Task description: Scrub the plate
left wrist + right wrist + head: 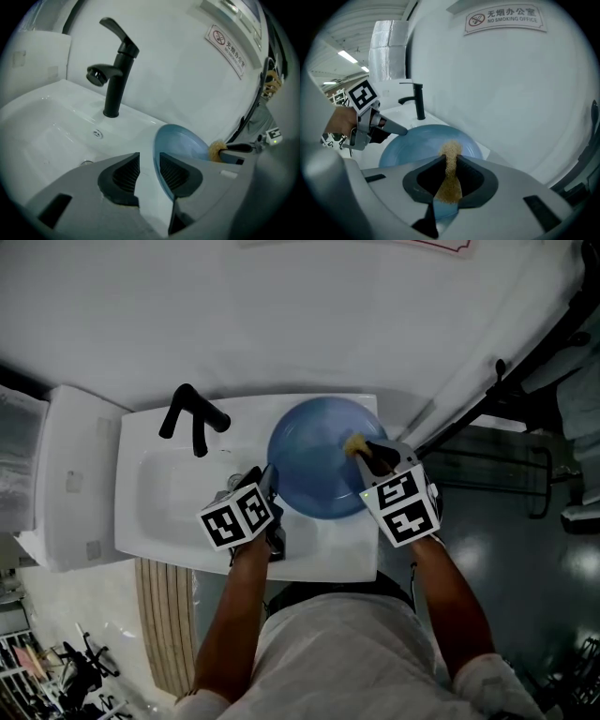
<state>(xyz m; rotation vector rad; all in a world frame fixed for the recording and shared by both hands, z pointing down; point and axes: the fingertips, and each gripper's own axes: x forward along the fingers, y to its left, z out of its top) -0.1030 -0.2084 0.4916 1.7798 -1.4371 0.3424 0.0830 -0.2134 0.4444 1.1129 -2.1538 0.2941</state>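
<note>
**Forearms.** Two bare forearms reach forward and down over the basin. Each hand carries a grey two-finger gripper topped with a marker cube.

**Left gripper** point(149, 161). Fingers apart. The left rim of the round pale-blue plate point(314, 460) stands between them, just beside one pad and clear of the other, so it is not pinched.
- Handling note: the plate looks unsteadied, so closing on the rim before any firm stroke would likely stop it sliding or knocking the ceramic.
- Pose: angled downward at the plate's near-left edge.

**Right gripper** point(451, 161). Fingers clamped on a thin tan fibrous scrub pad point(450, 185). The pad's free tuft meets the plate's inner face towards its far right.
- Handling note: overlapping strokes from that edge inward, with moderate pressure, should cover the face evenly.
- Pose: pitched down, with the pad leading.

**Plate.** Tilted, with its face towards the right gripper, in the right half of the white ceramic sink point(150, 512).

**Black single-lever faucet** point(115, 79). Behind the sink, to the left of the plate.

**White wall.** The farthest item. It carries a no-smoking sign point(505, 18).
</note>
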